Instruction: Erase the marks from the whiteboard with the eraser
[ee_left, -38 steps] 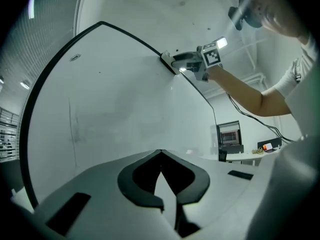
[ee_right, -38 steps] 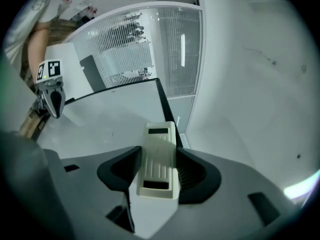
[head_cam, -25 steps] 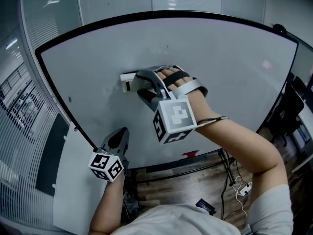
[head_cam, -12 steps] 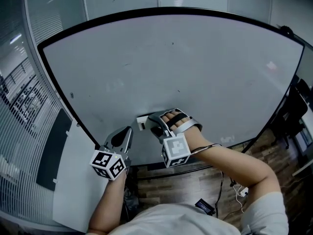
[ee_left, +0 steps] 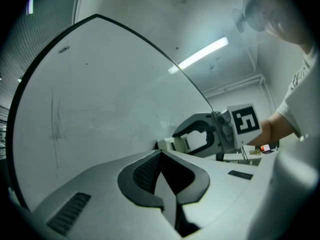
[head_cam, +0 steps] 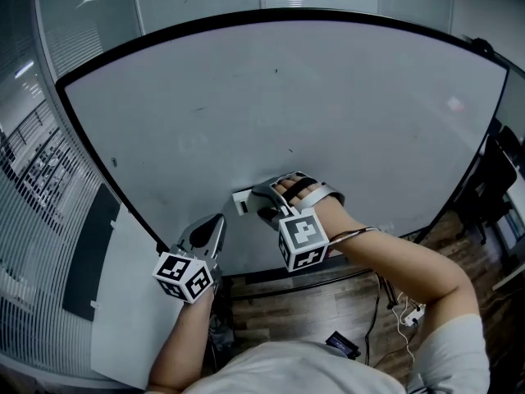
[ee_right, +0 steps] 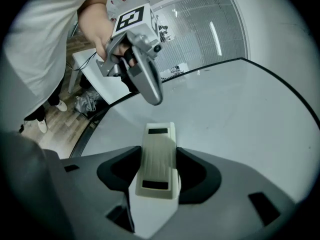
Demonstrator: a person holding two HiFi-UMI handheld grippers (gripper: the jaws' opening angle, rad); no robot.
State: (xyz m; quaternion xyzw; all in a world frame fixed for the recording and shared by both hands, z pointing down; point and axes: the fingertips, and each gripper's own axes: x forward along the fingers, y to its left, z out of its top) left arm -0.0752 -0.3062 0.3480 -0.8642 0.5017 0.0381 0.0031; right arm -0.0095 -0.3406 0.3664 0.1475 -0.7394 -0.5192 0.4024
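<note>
The whiteboard (head_cam: 344,97) fills the head view, with faint smudges (head_cam: 191,143) and small dark specks (head_cam: 290,149) on it. My right gripper (head_cam: 256,203) is shut on the cream eraser (head_cam: 239,201) and presses it against the board's lower part. In the right gripper view the eraser (ee_right: 159,149) sits lengthwise between the jaws of my right gripper (ee_right: 159,173). My left gripper (head_cam: 216,221) is shut and holds nothing, just left of and below the eraser, near the board's bottom frame. The left gripper view shows my left gripper (ee_left: 162,165), the eraser (ee_left: 171,144) and a faint vertical streak (ee_left: 54,126).
A black frame (head_cam: 123,195) edges the board. A window with blinds (head_cam: 33,179) lies to the left, with a white panel (head_cam: 123,302) below it. Wooden floor, cables (head_cam: 406,310) and a small dark object (head_cam: 343,345) lie under the board.
My right gripper has carried the eraser down from the board's middle to its lower part, then shifted slightly. The left gripper has stayed about where it was.
</note>
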